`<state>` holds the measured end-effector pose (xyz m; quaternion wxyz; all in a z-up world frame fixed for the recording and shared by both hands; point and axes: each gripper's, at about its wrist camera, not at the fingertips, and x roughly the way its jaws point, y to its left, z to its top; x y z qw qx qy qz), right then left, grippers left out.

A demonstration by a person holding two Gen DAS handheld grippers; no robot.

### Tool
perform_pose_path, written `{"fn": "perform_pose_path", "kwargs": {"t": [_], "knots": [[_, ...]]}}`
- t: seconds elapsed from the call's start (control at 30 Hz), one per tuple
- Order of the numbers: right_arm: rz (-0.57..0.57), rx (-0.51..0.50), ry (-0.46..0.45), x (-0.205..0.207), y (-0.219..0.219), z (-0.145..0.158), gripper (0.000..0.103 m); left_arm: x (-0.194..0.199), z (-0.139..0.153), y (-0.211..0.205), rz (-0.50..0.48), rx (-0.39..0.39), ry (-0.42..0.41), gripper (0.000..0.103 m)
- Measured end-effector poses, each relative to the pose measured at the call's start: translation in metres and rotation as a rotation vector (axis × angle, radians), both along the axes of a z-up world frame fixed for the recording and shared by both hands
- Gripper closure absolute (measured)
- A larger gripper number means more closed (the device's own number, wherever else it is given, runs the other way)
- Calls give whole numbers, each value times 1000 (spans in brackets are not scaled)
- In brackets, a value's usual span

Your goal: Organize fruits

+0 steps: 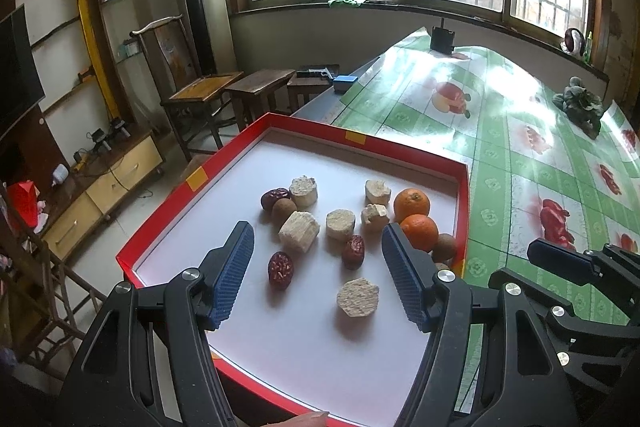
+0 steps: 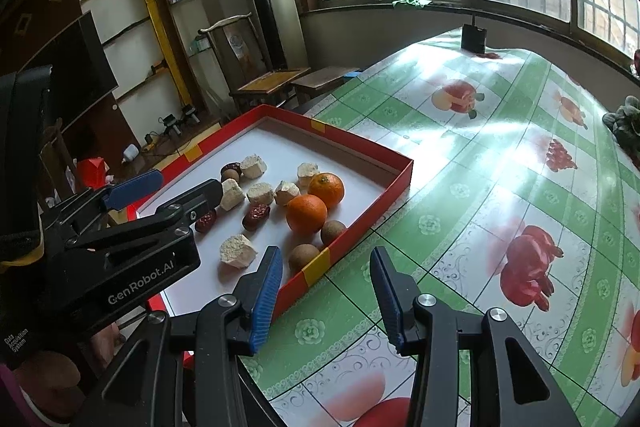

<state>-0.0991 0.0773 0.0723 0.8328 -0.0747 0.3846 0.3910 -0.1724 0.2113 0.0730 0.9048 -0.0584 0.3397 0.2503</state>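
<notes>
The fruit lay mixed up in the red tray at the table's edge: two oranges touching by the right wall, dark red dates, small brown round fruits and pale dried chunks scattered about. The left gripper hung over the tray with its jaws spread wide and empty, probably to pick one piece. The right gripper was spread and empty too, waiting over the green tablecloth just beside the tray.
</notes>
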Motion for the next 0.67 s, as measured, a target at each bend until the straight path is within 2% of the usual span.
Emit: {"fn": "perform_pose_path", "kwargs": {"t": [0.67], "knots": [[6, -16, 15, 5, 1, -7, 59, 4, -7, 0, 17, 21, 8, 36]]}}
